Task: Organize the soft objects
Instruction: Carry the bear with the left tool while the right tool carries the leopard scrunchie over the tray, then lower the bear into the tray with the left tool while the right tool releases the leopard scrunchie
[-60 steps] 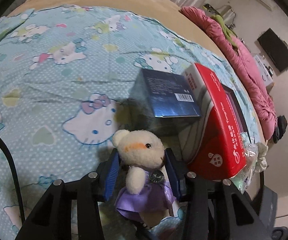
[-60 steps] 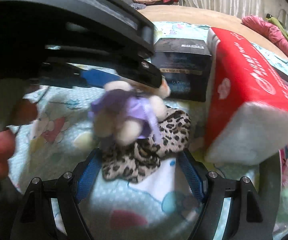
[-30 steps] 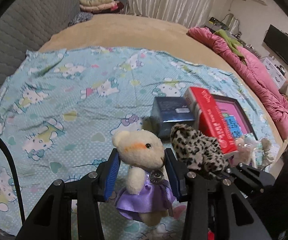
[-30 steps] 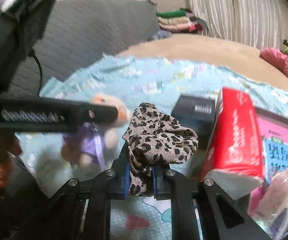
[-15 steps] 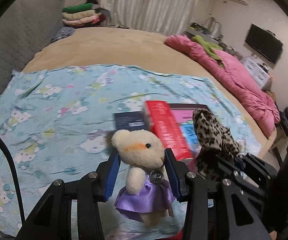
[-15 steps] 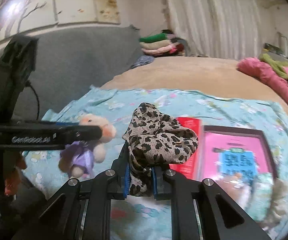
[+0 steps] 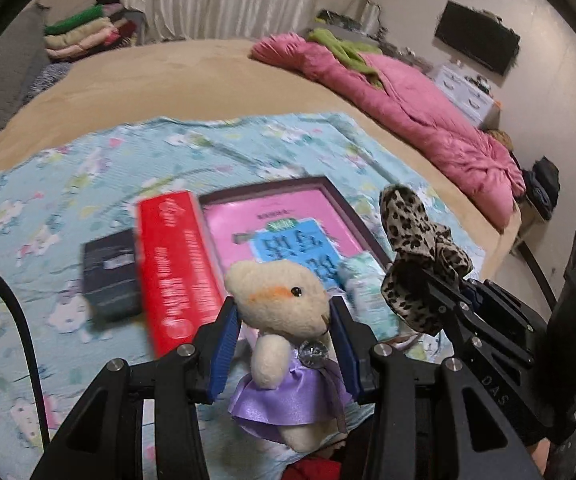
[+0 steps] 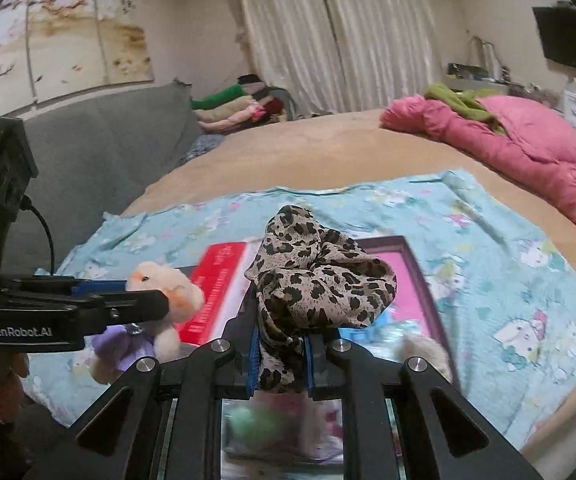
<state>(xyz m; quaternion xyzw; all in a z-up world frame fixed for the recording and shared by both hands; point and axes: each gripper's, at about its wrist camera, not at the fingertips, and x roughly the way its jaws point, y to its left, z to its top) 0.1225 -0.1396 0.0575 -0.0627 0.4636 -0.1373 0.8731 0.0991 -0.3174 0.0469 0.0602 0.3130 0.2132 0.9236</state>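
My left gripper (image 7: 284, 340) is shut on a cream teddy bear in a purple dress (image 7: 284, 328) and holds it in the air above the blue Hello Kitty sheet (image 7: 88, 184). The bear also shows at the left of the right wrist view (image 8: 164, 300). My right gripper (image 8: 279, 354) is shut on a leopard-print scrunchie (image 8: 316, 280), lifted above the bed. The scrunchie (image 7: 416, 248) and the right gripper appear at the right of the left wrist view.
On the sheet lie a red tissue pack (image 7: 172, 272), a dark box (image 7: 108, 276), a pink framed book (image 7: 288, 220) and a plastic-wrapped pack (image 7: 368, 292). A pink duvet (image 7: 428, 112) lies at the bed's far right. Folded clothes (image 8: 240, 104) are stacked on the grey sofa (image 8: 100, 148).
Both grippers have risen higher above the bed with their objects held. The views have swung right, so the red pack and pink book now sit below them.
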